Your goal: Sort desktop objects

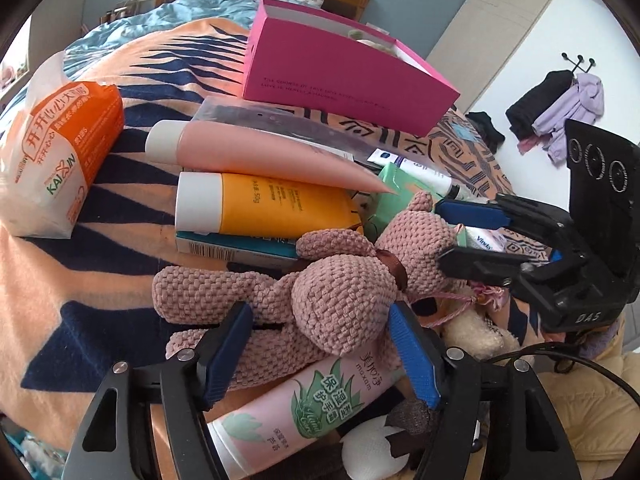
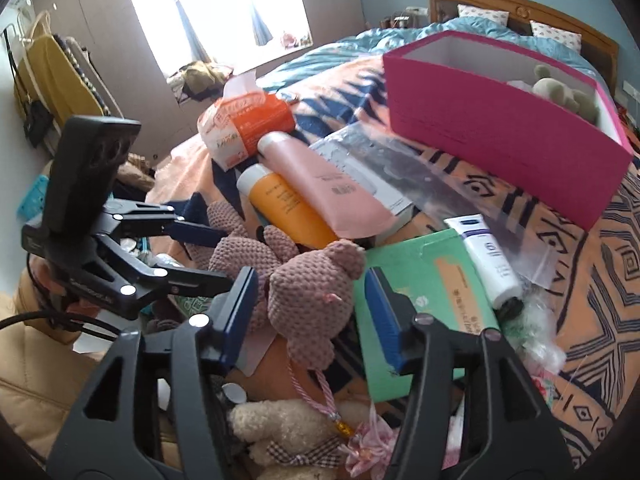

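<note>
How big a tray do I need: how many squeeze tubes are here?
4: pink tube beside orange tube mid-pile, white tube by the green box, hand-cream tube under the crochet bear. More may be hidden.

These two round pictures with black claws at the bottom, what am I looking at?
No robot here: a person holds a hand-held gripper in each hand, each with a fisheye camera looking along its two blue-padded fingers. One picture is from the left hand-held gripper, the other from the right hand-held gripper; each also sees the other. Both are open around a pink knitted toy, left at its body, right at its head; neither has clearly closed on it. It lies in a heap on a patterned blanket: an orange tube, a pink tube, a green box, a tissue pack. The pink box behind already holds a grey plush toy.
</note>
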The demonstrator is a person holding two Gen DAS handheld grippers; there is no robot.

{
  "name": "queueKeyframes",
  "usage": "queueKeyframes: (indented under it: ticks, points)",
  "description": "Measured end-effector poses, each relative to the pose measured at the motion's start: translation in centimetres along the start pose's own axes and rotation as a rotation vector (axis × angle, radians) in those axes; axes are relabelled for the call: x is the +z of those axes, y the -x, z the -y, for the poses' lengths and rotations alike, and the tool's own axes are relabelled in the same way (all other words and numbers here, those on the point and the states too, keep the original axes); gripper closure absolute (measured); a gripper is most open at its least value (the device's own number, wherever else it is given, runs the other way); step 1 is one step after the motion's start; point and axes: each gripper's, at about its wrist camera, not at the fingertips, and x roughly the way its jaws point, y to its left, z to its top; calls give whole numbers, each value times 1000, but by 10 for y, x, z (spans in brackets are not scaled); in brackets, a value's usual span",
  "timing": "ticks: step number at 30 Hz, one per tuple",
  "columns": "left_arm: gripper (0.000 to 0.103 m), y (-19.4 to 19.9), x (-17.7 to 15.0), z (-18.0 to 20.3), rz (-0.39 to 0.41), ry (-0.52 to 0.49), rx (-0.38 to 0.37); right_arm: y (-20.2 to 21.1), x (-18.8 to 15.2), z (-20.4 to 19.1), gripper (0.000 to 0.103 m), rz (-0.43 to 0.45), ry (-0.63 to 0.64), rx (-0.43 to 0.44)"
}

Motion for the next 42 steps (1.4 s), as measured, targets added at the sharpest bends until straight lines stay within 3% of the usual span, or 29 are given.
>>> queueKeyframes:
  ticks: [4, 7, 11, 12, 22, 28, 42]
  points:
    - [31, -3, -2, 2, -28, -6, 15, -13, -4, -1, 46, -37, 11, -6]
    - [32, -6, -2, 3, -44, -8, 24, -19, -7, 1, 53, -53, 5, -13]
    - [52, -5, 0, 2, -56, 14, -18, -16, -8, 4, 56, -27, -8, 6]
    - [53, -5, 2, 2, -59, 22, -36, -15, -7, 4, 56, -20, -12, 10]
    - [53, 25, 23, 16, 58, -11, -89, 17, 5, 10, 56, 84, -62, 39]
    - [53, 38, 42, 27, 123, -50, -84, 38, 16, 15, 56, 158, -79, 37]
    - [53, 49, 95, 45, 190, -137, -44, 62, 49, 38, 56, 262, -101, 29]
